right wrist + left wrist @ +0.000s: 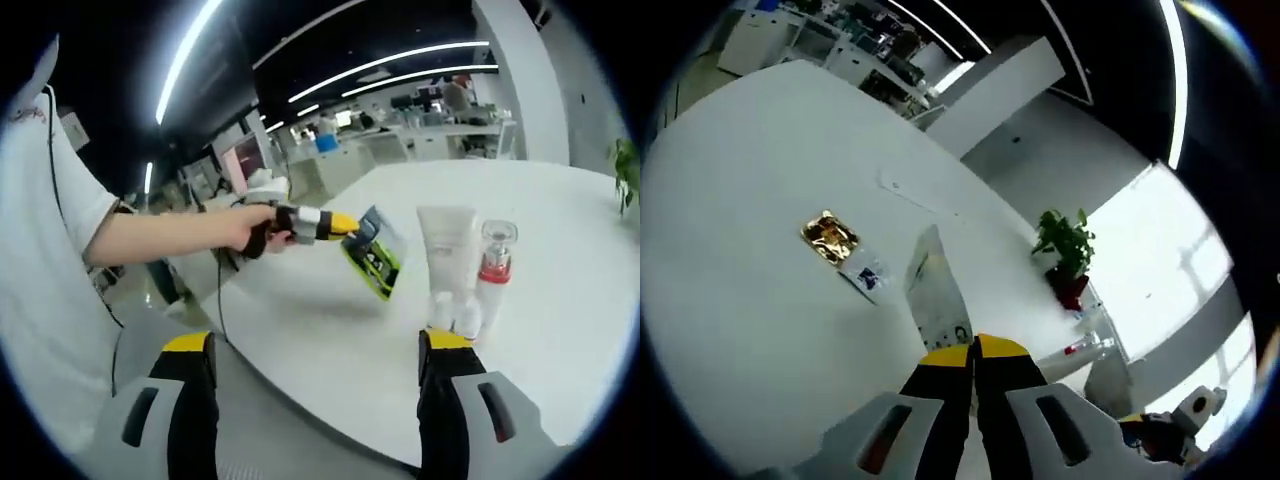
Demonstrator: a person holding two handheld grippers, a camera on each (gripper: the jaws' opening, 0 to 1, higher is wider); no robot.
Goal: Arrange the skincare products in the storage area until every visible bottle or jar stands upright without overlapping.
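A flat sachet [373, 252], dark with green and white print, hangs above the white desk [330, 330], pinched at one edge by the left claw [345, 225], whose yellow-tipped jaws are pressed together on it. In the left gripper view the same sachet [938, 296] runs forward from the closed yellow tips of the left claw [973, 352], seen nearly edge-on and pale. Beyond it on the desk [740, 250] lie a shiny gold packet [829, 238] and, just beside it, a small white packet with blue print [866, 277]; both lie flat.

In the right gripper view a white tube [449, 262] stands cap-down near the desk's near edge, with a clear bottle with a red band [495, 268] upright just beside it. The right claw [320, 355] hovers near the desk edge with its jaws wide apart, holding nothing.

A potted plant [1067, 256] in a red pot stands farther along the desk, near what may be more clear bottles [1087, 335], too small to tell.
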